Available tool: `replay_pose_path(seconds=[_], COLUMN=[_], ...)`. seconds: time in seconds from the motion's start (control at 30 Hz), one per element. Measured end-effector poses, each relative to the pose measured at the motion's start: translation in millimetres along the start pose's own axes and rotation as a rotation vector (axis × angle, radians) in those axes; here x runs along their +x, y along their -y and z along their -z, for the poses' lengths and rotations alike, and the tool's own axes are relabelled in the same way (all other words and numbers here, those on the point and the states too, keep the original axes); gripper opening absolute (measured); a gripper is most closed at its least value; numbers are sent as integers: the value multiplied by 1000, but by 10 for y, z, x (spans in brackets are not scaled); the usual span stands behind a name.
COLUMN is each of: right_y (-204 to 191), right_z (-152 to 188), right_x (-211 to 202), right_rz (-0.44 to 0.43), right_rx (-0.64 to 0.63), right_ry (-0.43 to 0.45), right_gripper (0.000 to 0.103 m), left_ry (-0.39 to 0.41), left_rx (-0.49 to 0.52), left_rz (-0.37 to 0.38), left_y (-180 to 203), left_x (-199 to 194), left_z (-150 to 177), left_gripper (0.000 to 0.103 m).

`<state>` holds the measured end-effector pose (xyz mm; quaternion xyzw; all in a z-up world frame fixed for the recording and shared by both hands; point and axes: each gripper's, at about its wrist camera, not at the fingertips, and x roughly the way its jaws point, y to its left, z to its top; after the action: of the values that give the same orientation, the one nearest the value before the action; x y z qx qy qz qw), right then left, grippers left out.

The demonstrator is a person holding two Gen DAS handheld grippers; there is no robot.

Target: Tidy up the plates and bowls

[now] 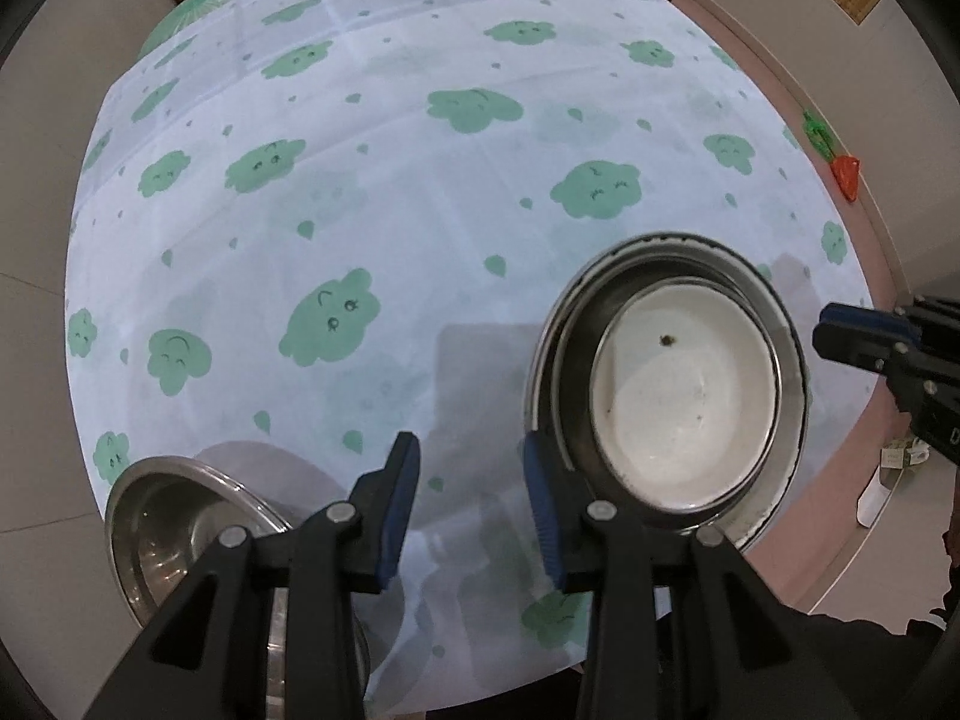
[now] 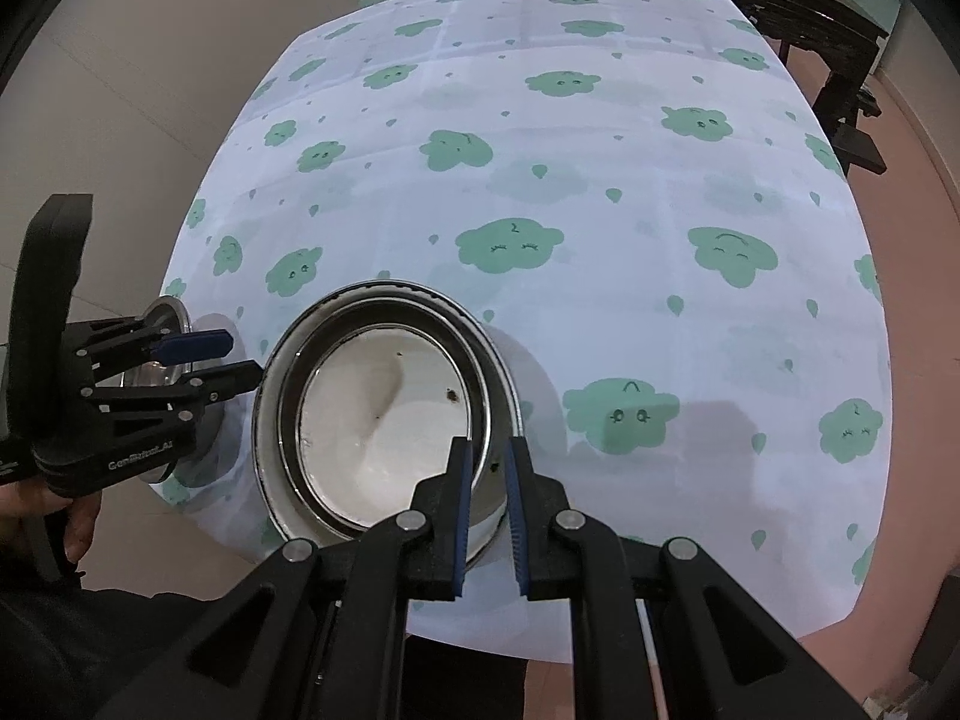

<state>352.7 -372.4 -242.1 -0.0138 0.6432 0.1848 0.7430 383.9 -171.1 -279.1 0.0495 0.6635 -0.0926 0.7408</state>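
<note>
Right gripper (image 2: 486,450) first: its jaws stand nearly together with the near rim of the stack between them, and they look to be pinching that rim, which would steady the pile. The stack (image 2: 384,420) sits at the near edge of the worktop (image 2: 660,180): a white bowl (image 2: 372,420) nested inside a steel bowl (image 2: 492,408), with a wider plate rim (image 1: 543,360) showing beneath. A small dark speck lies on the white bowl's floor. Over to the left gripper (image 1: 468,450): jaws spread partway, nothing between them, pointing down at bare cloth in the gap between the stack and a lone steel bowl (image 1: 174,516). That bowl waits at the near left corner of the worktop, partly hidden behind the gripper's own frame. My read: that last bowl is the piece left to nest, and the left gripper hangs between the two piles, near both and touching neither. Nothing stands in the way on the cloud-print cloth; the far side of the worktop is bare. A hand (image 2: 78,522) grips the left tool's handle at the near edge, and dark furniture (image 2: 840,48) stands off beyond the far right corner.
</note>
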Motion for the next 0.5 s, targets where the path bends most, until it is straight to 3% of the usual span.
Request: replay_pose_path(seconds=[0.5], right_y=[133], right_z=[79], right_x=[160], right_rz=[31], right_rx=[23], right_ry=[-51], right_gripper=[13], left_ry=[-46], left_rx=[-7], left_rz=[26], left_y=[75], left_x=[112], left_z=[42], left_gripper=[36])
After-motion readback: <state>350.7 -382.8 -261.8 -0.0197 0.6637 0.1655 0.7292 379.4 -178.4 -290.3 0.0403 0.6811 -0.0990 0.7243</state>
